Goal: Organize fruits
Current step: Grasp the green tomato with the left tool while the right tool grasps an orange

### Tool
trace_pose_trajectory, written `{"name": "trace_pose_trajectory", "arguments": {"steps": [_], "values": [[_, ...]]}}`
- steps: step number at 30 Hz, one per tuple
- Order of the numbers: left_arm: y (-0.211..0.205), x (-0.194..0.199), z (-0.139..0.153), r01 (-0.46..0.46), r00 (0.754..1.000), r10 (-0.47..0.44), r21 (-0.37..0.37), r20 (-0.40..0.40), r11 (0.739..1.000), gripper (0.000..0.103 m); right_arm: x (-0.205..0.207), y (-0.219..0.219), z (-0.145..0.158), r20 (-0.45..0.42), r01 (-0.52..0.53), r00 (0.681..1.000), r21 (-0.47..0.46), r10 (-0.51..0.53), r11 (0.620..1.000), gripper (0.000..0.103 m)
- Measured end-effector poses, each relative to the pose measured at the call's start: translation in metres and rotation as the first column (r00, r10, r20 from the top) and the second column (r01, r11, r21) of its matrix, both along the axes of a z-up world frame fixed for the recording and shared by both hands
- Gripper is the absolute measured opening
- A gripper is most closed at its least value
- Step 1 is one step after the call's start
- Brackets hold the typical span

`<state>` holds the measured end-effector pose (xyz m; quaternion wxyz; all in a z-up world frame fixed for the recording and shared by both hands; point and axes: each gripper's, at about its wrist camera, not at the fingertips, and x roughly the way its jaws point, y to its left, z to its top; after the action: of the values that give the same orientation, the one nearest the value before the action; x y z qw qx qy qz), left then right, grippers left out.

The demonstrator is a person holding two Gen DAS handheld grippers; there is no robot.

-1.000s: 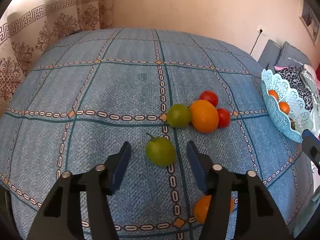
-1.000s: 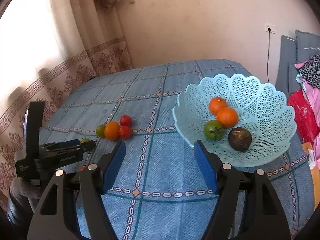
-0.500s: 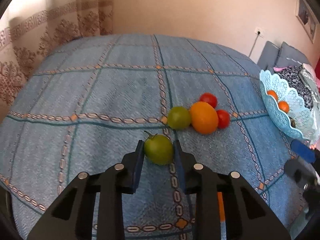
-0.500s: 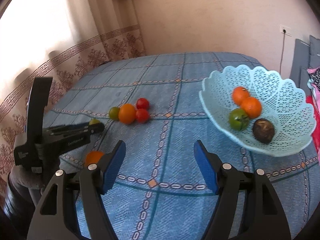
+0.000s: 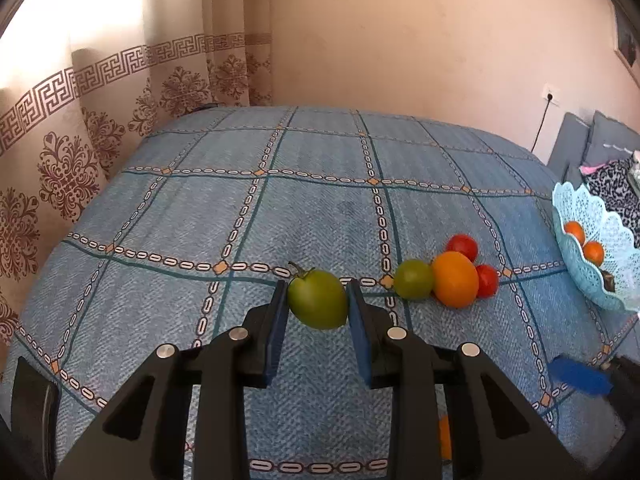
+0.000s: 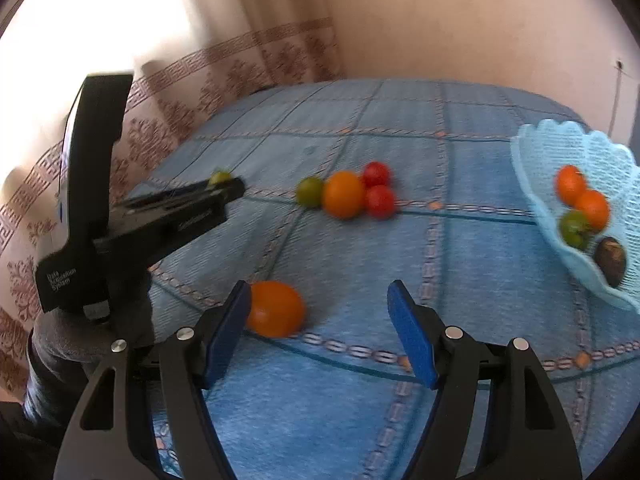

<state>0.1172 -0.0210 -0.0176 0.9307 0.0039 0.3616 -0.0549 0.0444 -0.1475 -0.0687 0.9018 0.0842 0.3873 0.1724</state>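
Green tomato (image 5: 318, 299) clamped in left gripper (image 5: 318, 312); right gripper (image 6: 320, 334) spread beside orange (image 6: 275, 309)

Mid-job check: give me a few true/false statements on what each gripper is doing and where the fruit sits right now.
1. The left gripper is shut on a green tomato. True.
2. The right gripper holds the lone orange. False: it is open, and the orange lies on the blue cloth beside its left finger.
3. The basket has no fruit in it. False: it holds two oranges, a green tomato and a dark brown fruit.
4. Four fruits sit bunched on the cloth: a green one, a big orange and two red tomatoes. True.
5. The basket lies on the right side in both views. True.
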Motion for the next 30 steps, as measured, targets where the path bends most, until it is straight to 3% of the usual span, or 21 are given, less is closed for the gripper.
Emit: {"name": "trace_pose_trajectory", "arguments": {"steps": [11,30], "values": [[0.001,-0.001,0.001,-0.007,1.0,0.007,-0.006,0.002,1.0,0.03,0.017,0.032,-0.018,-0.061,-0.06,0.997,-0.055,0.057,0.997,0.052],[0.004,0.004,-0.003,-0.006,1.0,0.005,-0.019,-0.016,1.0,0.03,0.019,0.038,-0.024,-0.048,-0.064,0.997,-0.071,0.061,0.995,0.05]]}}
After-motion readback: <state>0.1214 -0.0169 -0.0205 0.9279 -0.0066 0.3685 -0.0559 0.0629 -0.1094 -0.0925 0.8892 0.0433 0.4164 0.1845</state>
